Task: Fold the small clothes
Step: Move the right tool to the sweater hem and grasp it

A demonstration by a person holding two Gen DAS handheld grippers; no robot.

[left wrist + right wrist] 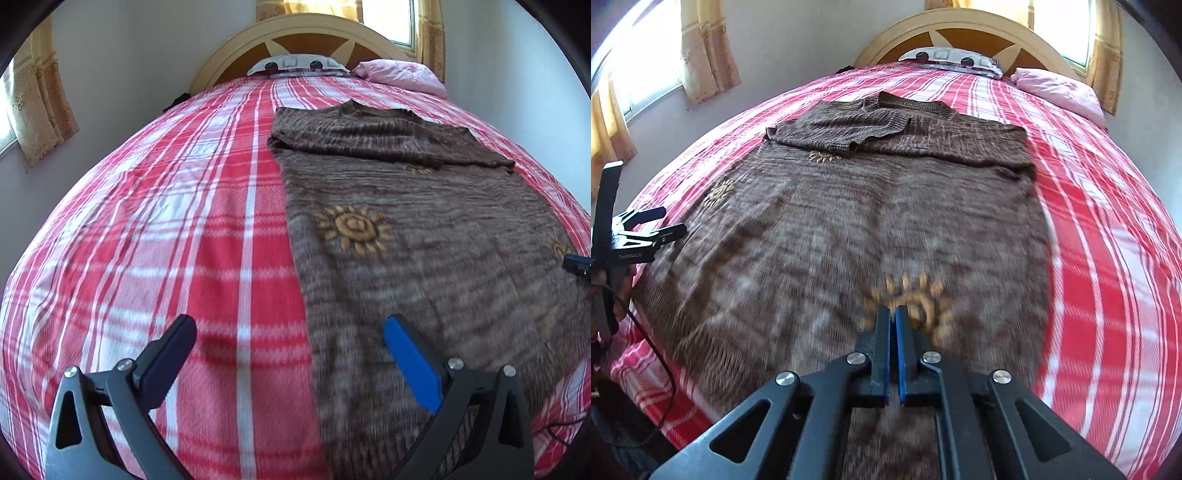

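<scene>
**Sleeves folded in, body fold left to do**

Brown knitted sweater (849, 206) spread flat on the red-and-white plaid bedspread (166, 221), collar toward the cream arched headboard (295, 33), hem at the near edge of the bed. Both sleeves already turned in across the chest, one lying over the other below the neckline. By the look of it roughly halfway: lower body not yet brought up, no second fold made.

Right gripper (894, 314) clenched, blue and dark pads pressed together with nothing visibly pinched, hovering over a tan sun motif (912, 306) low on the sweater. Left gripper (291, 328) spread wide and empty, above the garment's left edge where knit meets bedspread.

Knit ribbed and mottled in brown and grey, thick and soft-looking, likely to drape heavily when lifted. Embroidered suns (352, 229) scattered across the front. Bedspread thin, woven, lightly creased. Pink pillow (402, 75) and a patterned pillow (295, 62) at the head.
</scene>
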